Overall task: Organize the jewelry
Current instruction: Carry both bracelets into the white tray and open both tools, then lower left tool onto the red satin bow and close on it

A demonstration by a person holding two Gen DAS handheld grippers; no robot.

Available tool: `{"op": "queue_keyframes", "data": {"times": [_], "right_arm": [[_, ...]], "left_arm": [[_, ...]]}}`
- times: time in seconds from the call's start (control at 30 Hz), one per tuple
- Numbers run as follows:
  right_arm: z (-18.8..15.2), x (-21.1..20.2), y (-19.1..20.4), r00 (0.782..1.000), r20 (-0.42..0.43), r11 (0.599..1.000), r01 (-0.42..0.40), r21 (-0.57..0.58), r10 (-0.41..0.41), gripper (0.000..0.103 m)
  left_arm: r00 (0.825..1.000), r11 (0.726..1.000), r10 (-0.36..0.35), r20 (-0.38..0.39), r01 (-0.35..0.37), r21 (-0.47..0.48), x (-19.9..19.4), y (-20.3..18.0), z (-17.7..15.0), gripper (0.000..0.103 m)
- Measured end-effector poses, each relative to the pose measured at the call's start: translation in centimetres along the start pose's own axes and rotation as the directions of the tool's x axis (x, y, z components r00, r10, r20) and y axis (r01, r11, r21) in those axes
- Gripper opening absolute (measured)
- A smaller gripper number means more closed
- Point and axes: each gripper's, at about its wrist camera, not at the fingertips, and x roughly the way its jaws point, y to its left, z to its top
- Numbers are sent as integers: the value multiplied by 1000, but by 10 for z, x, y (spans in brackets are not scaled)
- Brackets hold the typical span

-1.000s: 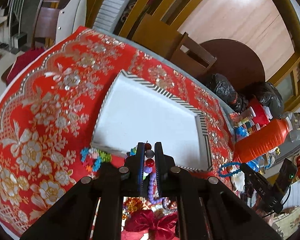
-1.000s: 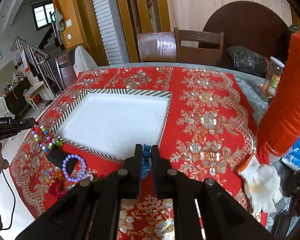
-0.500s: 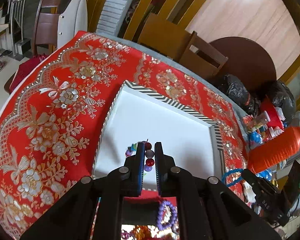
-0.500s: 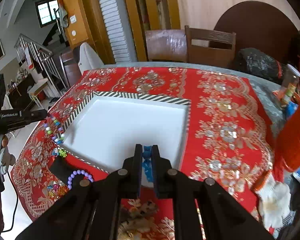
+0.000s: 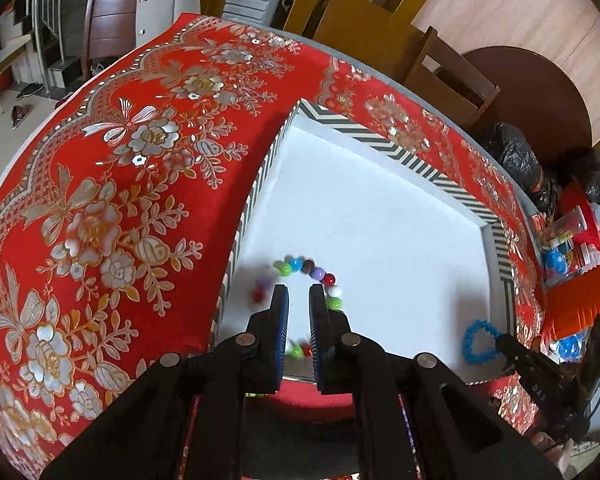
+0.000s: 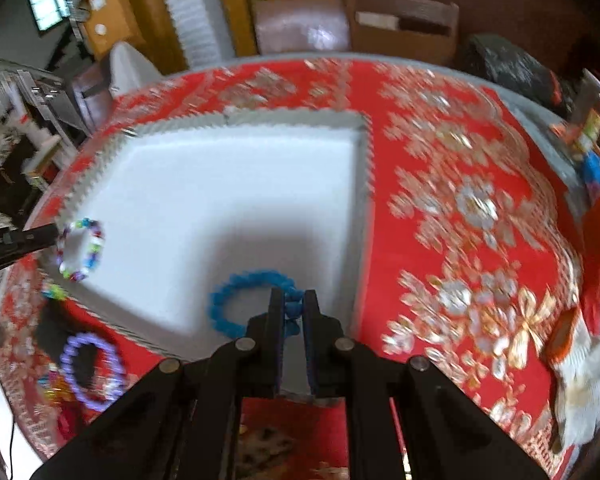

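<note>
A white tray with a striped rim [image 5: 416,166] lies on the red tablecloth; it also shows in the right wrist view [image 6: 364,152]. My left gripper [image 5: 298,294] is slightly open over the tray's near left part, and a multicoloured bead bracelet [image 5: 320,276] lies loose around its tips. That bracelet shows in the right wrist view [image 6: 80,250] at the tray's left edge. My right gripper [image 6: 293,300] is shut on a blue bracelet [image 6: 228,300] over the tray's near part. The blue bracelet also shows in the left wrist view [image 5: 478,340].
A purple bead bracelet [image 6: 90,370] and other trinkets lie on the cloth left of the tray. An orange container [image 5: 580,308] and clutter stand at the right. A white glove [image 6: 580,364] lies near the right edge. Chairs [image 6: 400,20] stand behind the table.
Both grippers have moved forward over the tray. My left jaws have parted and the multicoloured bracelet has dropped out onto the tray. The right gripper still pinches the blue bracelet.
</note>
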Motion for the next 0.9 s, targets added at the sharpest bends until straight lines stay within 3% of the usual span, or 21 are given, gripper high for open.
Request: {"op": "queue_keyframes", "data": {"times": [0.13, 0.2, 0.27, 0.3, 0.47, 0.9], "right_arm": [[-4, -1, 2, 1000, 2, 1000, 17, -12, -17, 11], [-4, -5, 5, 1000, 11, 1000, 13, -22, -13, 20], [-4, -11, 8, 999, 29, 1000, 17, -24, -16, 40], [-4, -14, 9, 999, 40, 1000, 17, -25, -16, 43], [-9, -33, 17, 997, 76, 1000, -6, -30, 8, 44], [-37, -83, 29, 987, 160, 999, 6, -41, 0, 54]], "left_arm": [[1000, 1000, 11, 22, -12, 23, -5, -5, -7, 28], [999, 999, 20, 41, -22, 40, -9, -8, -8, 34], [997, 997, 45, 64, -49, 67, -14, -13, -10, 35], [995, 994, 59, 77, -65, 83, -17, -16, -12, 36], [986, 983, 108, 128, -126, 136, -32, -25, -21, 36], [974, 971, 115, 197, -151, 183, -63, -42, -53, 36]]}}
